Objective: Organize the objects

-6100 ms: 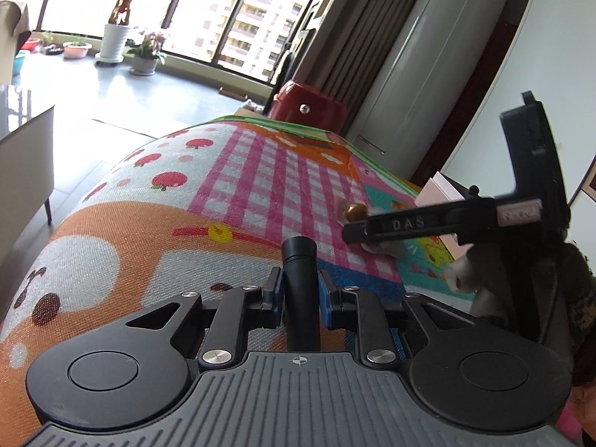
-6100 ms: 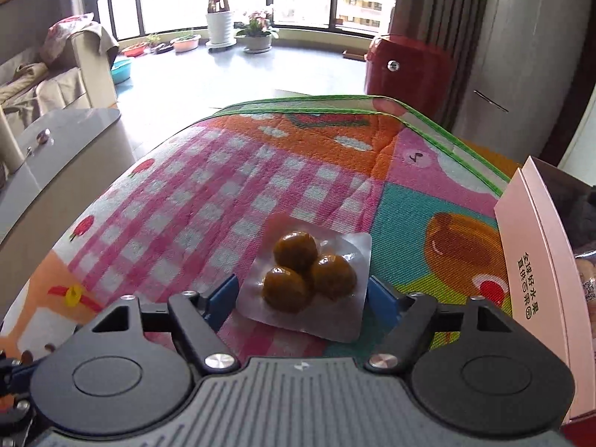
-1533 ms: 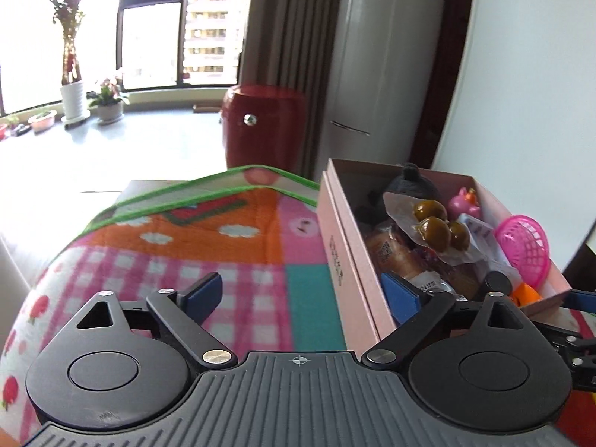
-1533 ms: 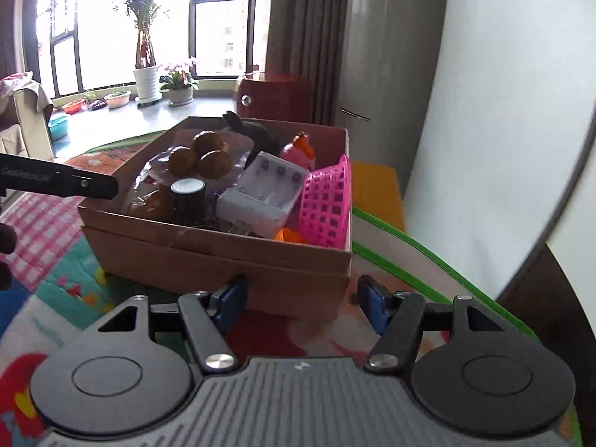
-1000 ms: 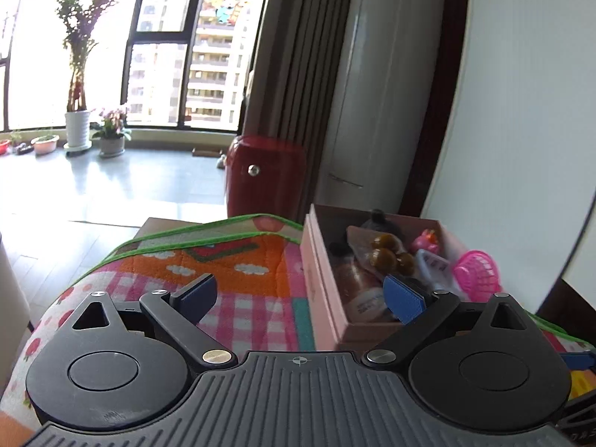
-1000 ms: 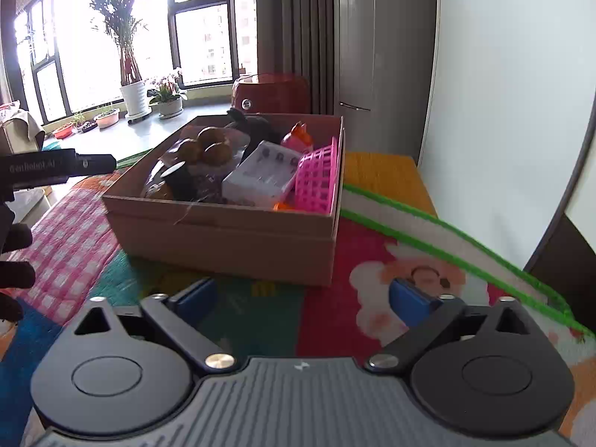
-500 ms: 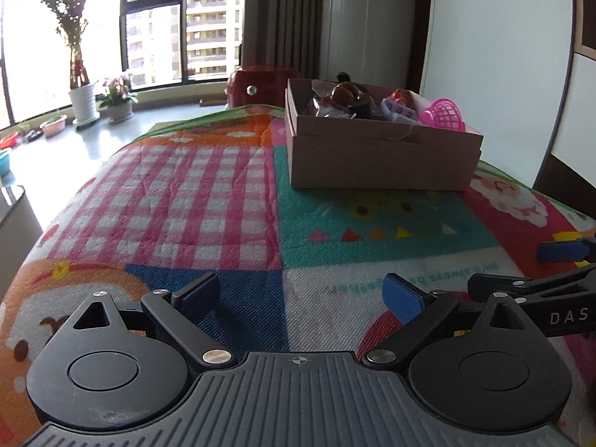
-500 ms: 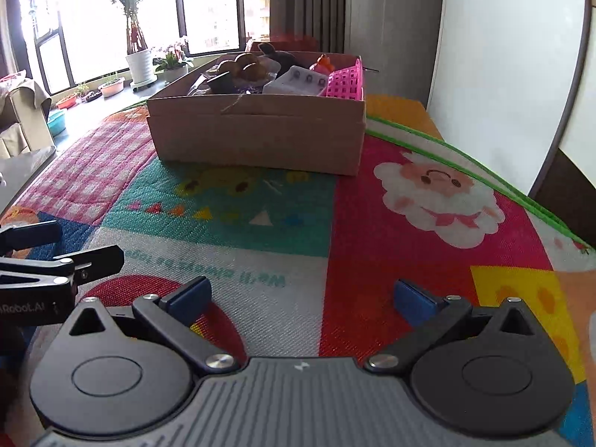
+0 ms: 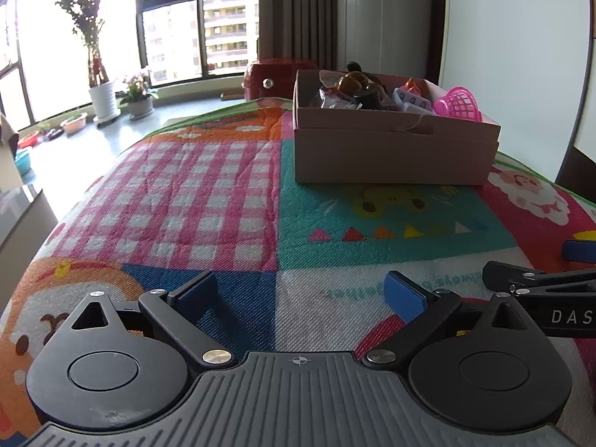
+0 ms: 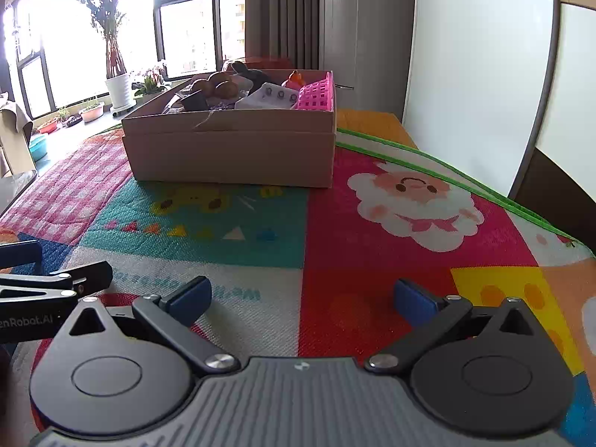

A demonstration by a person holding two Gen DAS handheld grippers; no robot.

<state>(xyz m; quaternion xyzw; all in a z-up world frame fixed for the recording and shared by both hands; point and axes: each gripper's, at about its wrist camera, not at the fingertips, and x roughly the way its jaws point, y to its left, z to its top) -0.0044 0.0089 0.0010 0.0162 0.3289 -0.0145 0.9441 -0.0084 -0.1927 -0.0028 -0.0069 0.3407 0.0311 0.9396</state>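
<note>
Both claws, left claw and right claw, wide, empty, well short of box.

Daylight pours through tall dark-framed windows, beyond which apartment towers rise. Below the windows, on the pale glossy floor, a tall leafy plant in a white ribbed pot stands beside a small flowering plant and low dishes of greenery. Right of the windows hang dark grey curtains, with a red rounded cabinet at their foot. Further right of the windows runs a plain white wall.
</note>
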